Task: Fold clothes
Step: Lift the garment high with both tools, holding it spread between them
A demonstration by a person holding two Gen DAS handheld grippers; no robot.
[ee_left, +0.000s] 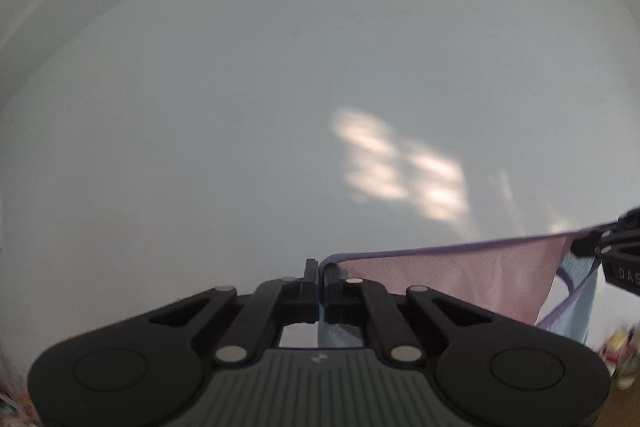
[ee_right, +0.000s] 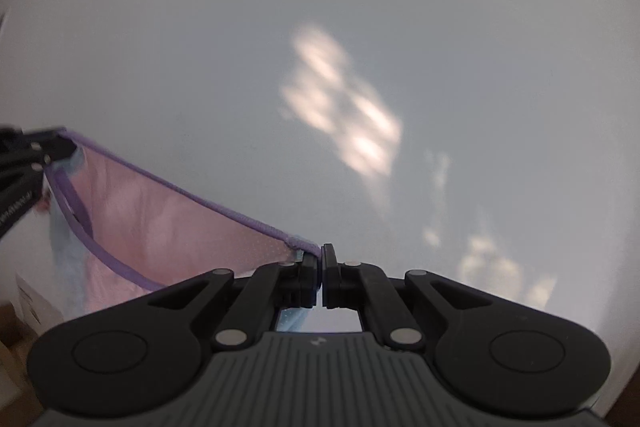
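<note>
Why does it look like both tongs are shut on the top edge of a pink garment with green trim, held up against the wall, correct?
Nearly. The trim is purple, not green: the right wrist view shows it along the pink garment. The rest stands: left tongs and right tongs are each shut on its top edge, in front of the wall.

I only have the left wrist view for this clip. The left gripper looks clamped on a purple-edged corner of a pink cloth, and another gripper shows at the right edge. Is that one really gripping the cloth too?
Observer: Yes. In the right wrist view the right gripper has its jaws closed on the purple hem of the pink garment.
Operator: Does the hem run straight between the two?
Observer: Roughly. From the right side it runs as one nearly straight line up to the left gripper.
Operator: Anything below that top edge?
Observer: A second purple band curves down under it, with light blue fabric hanging at the left.
</note>
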